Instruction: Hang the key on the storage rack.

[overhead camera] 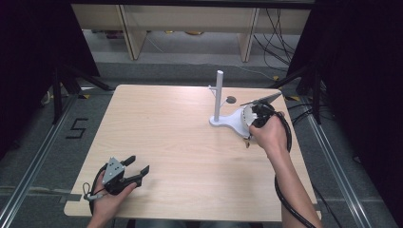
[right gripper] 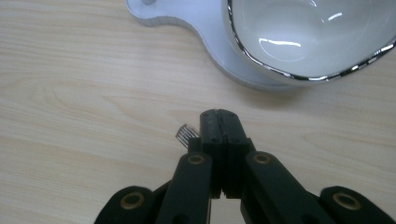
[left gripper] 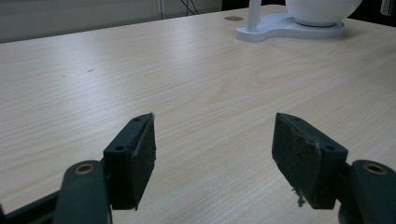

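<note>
Nearest, the left gripper [overhead camera: 135,167] is resting at the table's [overhead camera: 180,142] front left corner, its jaws standing wide apart with nothing between them. Farther off on the right, the right gripper [right gripper: 218,122] is hovering with jaws pressed together, pinching something small and ridged [right gripper: 186,134]; what it is, I cannot tell. Just beyond it, a white bowl [right gripper: 308,35] is sitting on a white stand [overhead camera: 228,121], whose post [overhead camera: 218,95] is rising upright.

a single figure can be read: a black "5" [overhead camera: 76,128] marked on the grey floor [overhead camera: 43,156], left of the table [overhead camera: 157,137], beyond and to the left of the left gripper [overhead camera: 137,164]. nothing else is legible.
</note>
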Action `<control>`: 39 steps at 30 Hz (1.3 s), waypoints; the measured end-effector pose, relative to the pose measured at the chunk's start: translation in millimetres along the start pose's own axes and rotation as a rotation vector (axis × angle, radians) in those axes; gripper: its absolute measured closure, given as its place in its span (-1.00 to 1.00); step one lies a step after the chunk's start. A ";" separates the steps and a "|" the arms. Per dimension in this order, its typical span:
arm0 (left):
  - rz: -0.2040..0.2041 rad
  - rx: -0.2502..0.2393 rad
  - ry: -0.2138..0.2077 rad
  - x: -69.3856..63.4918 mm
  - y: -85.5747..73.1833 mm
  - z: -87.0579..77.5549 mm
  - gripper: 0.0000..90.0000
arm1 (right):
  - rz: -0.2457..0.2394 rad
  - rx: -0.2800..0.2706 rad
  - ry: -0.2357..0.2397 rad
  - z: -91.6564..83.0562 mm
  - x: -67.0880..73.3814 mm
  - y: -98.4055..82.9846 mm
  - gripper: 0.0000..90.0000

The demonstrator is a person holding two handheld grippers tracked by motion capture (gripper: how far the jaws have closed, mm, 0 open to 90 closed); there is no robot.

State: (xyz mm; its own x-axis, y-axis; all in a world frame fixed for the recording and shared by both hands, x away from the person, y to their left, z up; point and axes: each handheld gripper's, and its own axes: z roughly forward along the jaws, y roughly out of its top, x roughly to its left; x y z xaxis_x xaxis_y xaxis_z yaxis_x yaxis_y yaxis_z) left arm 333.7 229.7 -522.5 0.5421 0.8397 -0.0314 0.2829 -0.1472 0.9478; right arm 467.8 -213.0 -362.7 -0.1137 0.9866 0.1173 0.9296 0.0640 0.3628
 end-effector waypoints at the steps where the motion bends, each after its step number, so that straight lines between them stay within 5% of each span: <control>1: -0.002 -0.008 -0.004 0.3 -0.3 0.8 -0.33 | -0.032 -0.009 0.006 -1.3 -0.8 1.0 1.00; 18: 0.003 -0.018 -0.010 -0.3 -1.0 -2.3 -0.34 | -0.091 -0.100 0.063 -15.3 36.2 8.4 1.00; 20: 0.004 -0.014 -0.008 -0.6 -0.9 -2.4 -0.34 | -0.149 -0.133 0.053 -17.5 40.3 11.6 1.00; 21: 0.005 -0.013 -0.009 -0.7 -0.8 -2.2 -0.33 | -0.104 -0.127 0.055 -19.2 46.5 11.7 1.00; 39: 0.010 -0.011 -0.014 -0.9 -0.8 -2.3 -0.33 | -0.196 -0.125 0.113 -13.0 72.3 26.8 1.00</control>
State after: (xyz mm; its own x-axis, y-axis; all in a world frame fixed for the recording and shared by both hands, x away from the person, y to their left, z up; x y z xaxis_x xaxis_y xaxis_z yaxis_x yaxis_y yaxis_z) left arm 331.2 230.3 -522.5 0.5555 0.8311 -0.0263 0.2686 -0.1494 0.9516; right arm 480.0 -141.9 -332.5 -0.3320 0.9337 0.1337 0.8363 0.2259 0.4995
